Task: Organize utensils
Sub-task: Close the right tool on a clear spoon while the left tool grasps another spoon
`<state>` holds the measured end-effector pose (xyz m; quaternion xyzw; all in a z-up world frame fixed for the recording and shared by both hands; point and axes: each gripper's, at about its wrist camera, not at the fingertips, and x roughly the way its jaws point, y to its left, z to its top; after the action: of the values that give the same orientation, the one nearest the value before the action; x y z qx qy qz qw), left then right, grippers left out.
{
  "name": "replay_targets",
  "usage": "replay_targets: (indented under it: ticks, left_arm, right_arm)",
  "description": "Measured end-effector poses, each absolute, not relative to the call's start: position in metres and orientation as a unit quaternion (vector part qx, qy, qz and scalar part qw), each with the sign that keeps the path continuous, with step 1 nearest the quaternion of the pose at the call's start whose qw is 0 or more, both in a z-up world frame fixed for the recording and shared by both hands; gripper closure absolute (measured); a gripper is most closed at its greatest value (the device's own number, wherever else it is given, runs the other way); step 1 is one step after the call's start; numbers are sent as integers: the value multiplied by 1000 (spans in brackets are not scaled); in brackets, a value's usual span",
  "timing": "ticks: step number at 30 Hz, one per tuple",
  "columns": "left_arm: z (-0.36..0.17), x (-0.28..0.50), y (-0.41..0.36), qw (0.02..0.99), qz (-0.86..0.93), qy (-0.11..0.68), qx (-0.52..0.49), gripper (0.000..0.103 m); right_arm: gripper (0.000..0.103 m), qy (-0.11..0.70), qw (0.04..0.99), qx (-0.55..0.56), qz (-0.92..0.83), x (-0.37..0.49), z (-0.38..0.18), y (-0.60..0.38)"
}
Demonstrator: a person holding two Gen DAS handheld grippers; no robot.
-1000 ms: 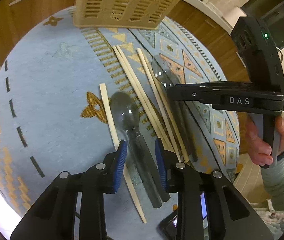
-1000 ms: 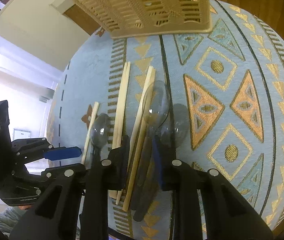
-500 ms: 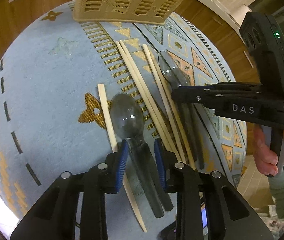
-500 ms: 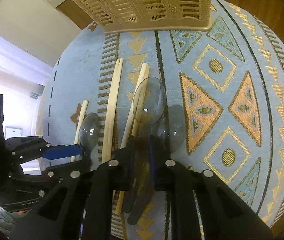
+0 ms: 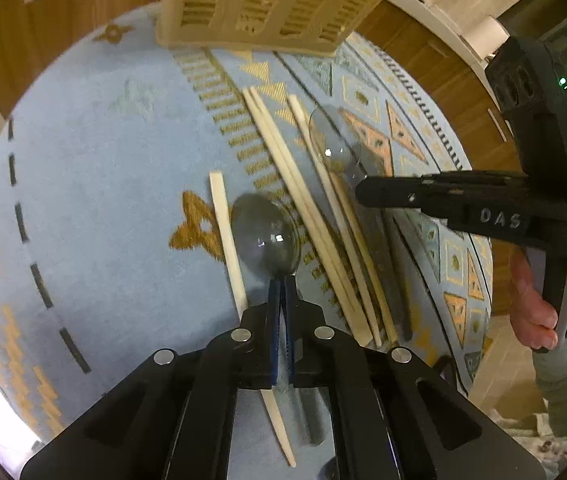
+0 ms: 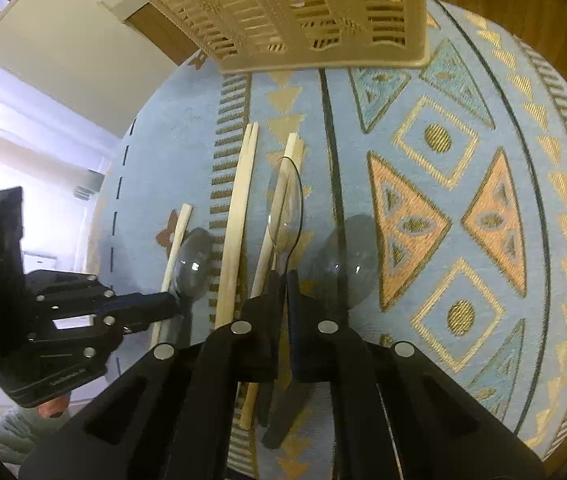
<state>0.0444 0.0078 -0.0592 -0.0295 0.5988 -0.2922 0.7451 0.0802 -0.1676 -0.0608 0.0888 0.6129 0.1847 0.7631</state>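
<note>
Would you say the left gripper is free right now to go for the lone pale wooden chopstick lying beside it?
Probably not yet: the left gripper is shut on the clear plastic spoon. The lone pale wooden chopstick lies uncovered just left of the spoon, so the way opens once that spoon is dropped off.

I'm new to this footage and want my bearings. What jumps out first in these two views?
Both grippers have just been closing on clear spoons: the left gripper pinches the spoon beside a lone chopstick, and the right gripper clamps a second spoon tilted up over the chopstick pair. A third spoon lies flat on the patterned blue cloth, and a cream slotted basket stands at its far edge.
</note>
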Motion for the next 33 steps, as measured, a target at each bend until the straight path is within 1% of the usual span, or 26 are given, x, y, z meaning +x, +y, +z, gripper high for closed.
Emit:
replay_targets:
  ticks: [1, 2, 3, 4, 5, 7, 10, 12, 14, 15, 16, 17, 18, 20, 22, 24, 33]
  left_arm:
    - [-60, 44, 9, 744, -291, 601, -30, 92]
    - [-61, 43, 8, 742, -291, 603, -29, 90]
    - [-61, 42, 8, 739, -294, 605, -28, 86]
    - [-61, 41, 8, 737, -297, 606, -29, 83]
    - [-62, 41, 8, 736, -300, 607, -30, 81]
    - [-61, 40, 4, 735, -303, 606, -24, 75]
    - [-60, 37, -6, 738, -298, 605, -3, 72]
    - [-59, 34, -13, 745, -289, 601, 19, 72]
    - [-58, 30, -19, 753, -278, 595, 46, 74]
    - [-58, 27, -23, 759, -269, 590, 66, 79]
    - [-58, 24, -26, 765, -257, 584, 85, 87]
    - [-57, 21, -29, 771, -250, 577, 99, 88]
    - [-57, 19, -30, 772, -254, 574, 101, 93]
    - [-57, 16, -29, 779, -251, 566, 98, 94]
    - [-54, 14, -23, 789, -255, 553, 81, 100]
    - [-50, 15, -16, 790, -260, 553, 54, 102]
    - [-33, 35, 16, 804, -263, 532, -32, 102]
  right_arm:
    - [99, 614, 763, 85, 184, 80, -60, -168]
    - [96, 615, 762, 79, 184, 80, -61, -167]
    - [94, 619, 759, 76, 185, 80, -62, -167]
    - [90, 622, 757, 76, 186, 79, -62, -170]
    - [88, 625, 753, 80, 188, 79, -65, -170]
    - [87, 626, 752, 87, 190, 79, -65, -171]
    - [87, 626, 751, 89, 187, 79, -65, -171]
    - [87, 628, 752, 86, 179, 80, -65, -168]
    - [87, 629, 756, 62, 171, 79, -63, -161]
    - [87, 629, 758, 52, 167, 79, -62, -157]
    - [87, 627, 761, 38, 161, 78, -61, -153]
    - [91, 625, 765, 25, 157, 76, -60, -149]
    - [91, 623, 767, 17, 155, 75, -60, -148]
    - [91, 616, 772, 7, 155, 73, -60, -144]
    - [92, 614, 772, 18, 162, 72, -59, -147]
    - [93, 610, 775, 28, 162, 71, -57, -152]
    - [93, 568, 805, 54, 165, 76, -23, -180]
